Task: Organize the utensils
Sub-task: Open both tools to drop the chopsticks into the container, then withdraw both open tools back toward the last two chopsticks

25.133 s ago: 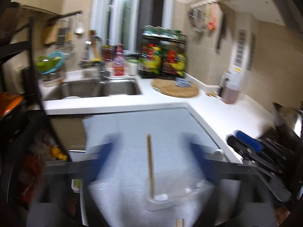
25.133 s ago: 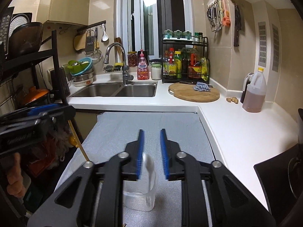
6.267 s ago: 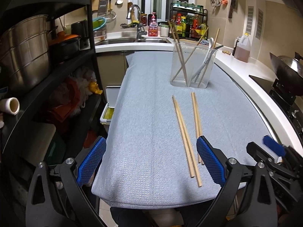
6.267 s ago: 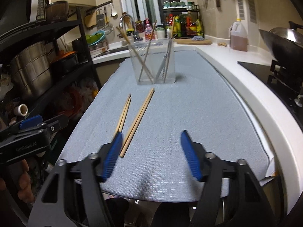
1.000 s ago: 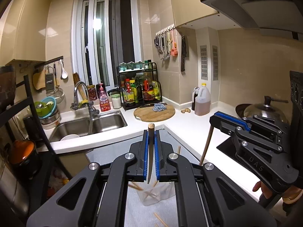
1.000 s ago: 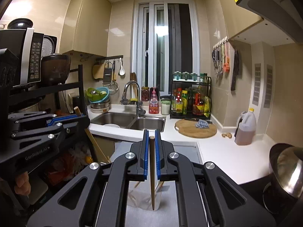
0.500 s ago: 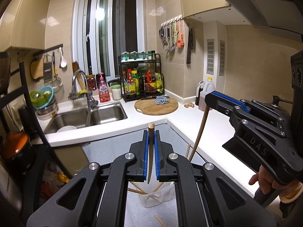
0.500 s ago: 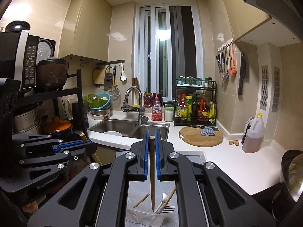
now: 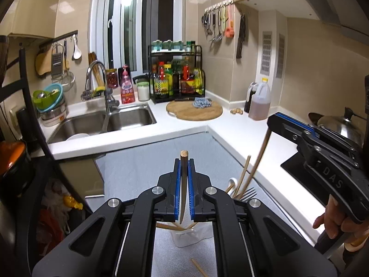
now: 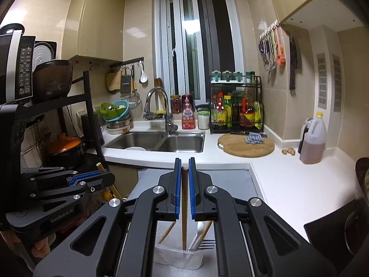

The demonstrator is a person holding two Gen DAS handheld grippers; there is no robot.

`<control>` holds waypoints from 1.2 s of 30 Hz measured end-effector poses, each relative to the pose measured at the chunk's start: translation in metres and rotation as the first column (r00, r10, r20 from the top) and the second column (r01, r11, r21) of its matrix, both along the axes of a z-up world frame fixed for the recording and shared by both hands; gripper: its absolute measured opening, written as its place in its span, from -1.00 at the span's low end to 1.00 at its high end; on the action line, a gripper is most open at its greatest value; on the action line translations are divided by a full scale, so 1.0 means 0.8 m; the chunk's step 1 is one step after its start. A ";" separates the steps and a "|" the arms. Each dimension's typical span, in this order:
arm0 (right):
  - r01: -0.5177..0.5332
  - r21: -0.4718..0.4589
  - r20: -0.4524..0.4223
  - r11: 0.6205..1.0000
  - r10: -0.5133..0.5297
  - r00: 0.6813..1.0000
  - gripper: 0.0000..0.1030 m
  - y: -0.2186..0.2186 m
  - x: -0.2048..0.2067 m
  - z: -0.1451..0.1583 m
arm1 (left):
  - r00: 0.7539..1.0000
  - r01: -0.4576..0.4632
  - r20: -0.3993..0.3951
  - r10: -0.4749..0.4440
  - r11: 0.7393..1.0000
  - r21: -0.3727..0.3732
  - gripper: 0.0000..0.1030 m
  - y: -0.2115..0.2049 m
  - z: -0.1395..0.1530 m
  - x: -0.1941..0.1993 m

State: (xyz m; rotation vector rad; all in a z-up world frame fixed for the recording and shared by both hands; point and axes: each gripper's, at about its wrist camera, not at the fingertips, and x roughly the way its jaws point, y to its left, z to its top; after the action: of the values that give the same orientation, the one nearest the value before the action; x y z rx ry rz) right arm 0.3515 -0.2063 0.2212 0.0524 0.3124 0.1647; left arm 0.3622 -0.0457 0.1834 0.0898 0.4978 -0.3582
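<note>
Each chopstick is thin, tan wood, held upright. Left tongs [image 9: 184, 168] clamp one chopstick [image 9: 183, 184]; right tongs [image 10: 184, 168] clamp another [image 10: 184, 207], its tip inside the clear cup [image 10: 177, 258] on the grey mat [image 9: 143, 168]. Bare white table [image 10: 288, 184] lies right.

1. My right gripper [image 10: 183, 180] has its fingers [image 10: 177, 191] clamped on an upright chopstick [image 10: 184, 207].
2. Its lower tip sits inside the clear container [image 10: 177, 257] holding a fork [image 10: 206, 244].
3. My left gripper [image 10: 101, 176] grips another chopstick [image 10: 99, 166].
</note>
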 end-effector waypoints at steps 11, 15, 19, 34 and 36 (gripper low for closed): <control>0.032 0.006 -0.102 0.999 -0.032 0.994 0.09 -0.005 -0.019 -0.059 | 0.995 -0.094 -0.028 0.094 0.996 -0.002 0.78 0.026 -0.032 -0.017; 0.066 -0.008 -0.088 0.998 -0.067 0.994 0.33 -0.006 -0.057 -0.073 | 0.988 -0.146 -0.057 0.146 0.989 -0.001 0.80 0.043 -0.048 -0.041; 0.101 -0.019 -0.105 0.995 -0.102 0.989 0.43 -0.003 -0.095 -0.092 | 0.977 -0.191 -0.097 0.189 0.981 -0.010 0.80 0.053 -0.074 -0.074; 0.098 -0.056 -0.203 0.994 -0.108 0.973 0.49 0.023 -0.257 -0.170 | 0.964 -0.220 -0.143 0.222 0.975 0.033 0.80 0.045 -0.136 -0.230; 0.099 -0.050 -0.205 0.994 -0.107 0.973 0.50 0.023 -0.273 -0.174 | 0.964 -0.222 -0.143 0.225 0.974 0.036 0.80 0.044 -0.141 -0.244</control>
State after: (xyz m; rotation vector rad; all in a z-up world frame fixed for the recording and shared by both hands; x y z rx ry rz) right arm 0.1331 -0.1876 0.0817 0.0462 0.5200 0.0499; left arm 0.1669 -0.0107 0.0703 0.0259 0.6508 -0.1387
